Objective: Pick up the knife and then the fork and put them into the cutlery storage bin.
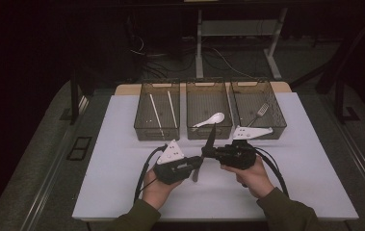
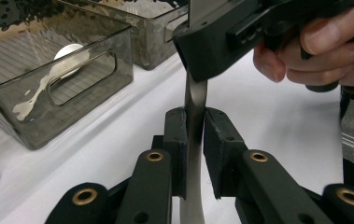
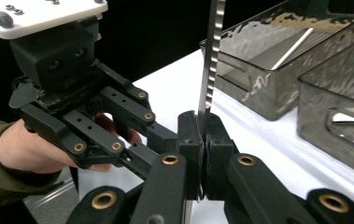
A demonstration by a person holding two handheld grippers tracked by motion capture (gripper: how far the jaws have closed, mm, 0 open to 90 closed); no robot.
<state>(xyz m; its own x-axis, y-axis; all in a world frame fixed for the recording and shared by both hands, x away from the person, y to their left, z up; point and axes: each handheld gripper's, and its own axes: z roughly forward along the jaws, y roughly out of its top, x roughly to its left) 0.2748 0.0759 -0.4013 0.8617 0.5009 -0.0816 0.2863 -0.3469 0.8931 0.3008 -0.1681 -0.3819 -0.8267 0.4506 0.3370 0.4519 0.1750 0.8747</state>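
- Steel table knife is held between both grippers above the middle of the tabletop, nearer its front edge than the bins. The left gripper pinches the handle end; the right gripper pinches the blade end.
- Left gripper view: the fingers stand on either side of the smooth handle, which passes between the pads. The right-hand pad appears barely touching, so this grip is judged light. Risk: the handle slips or pivots downward if the other gripper lets go first.
- Right gripper view: the fingers are pressed together on the serrated blade, near its lower part. Risk: thin flat metal can twist in the pads, and the toothed edge may score them.
- Two-point hold: any uneven pull between the hands could bend the knife out of one grip and drop it on the tabletop.
- Beyond, along the back edge, stand three clear bins: the left bin holds chopsticks, the middle bin a white spoon, the right bin a fork.
- Judged risk at placing: none holds a knife, so a wrong bin is possible; a long blade carried level could strike a bin rim and shift the bin.
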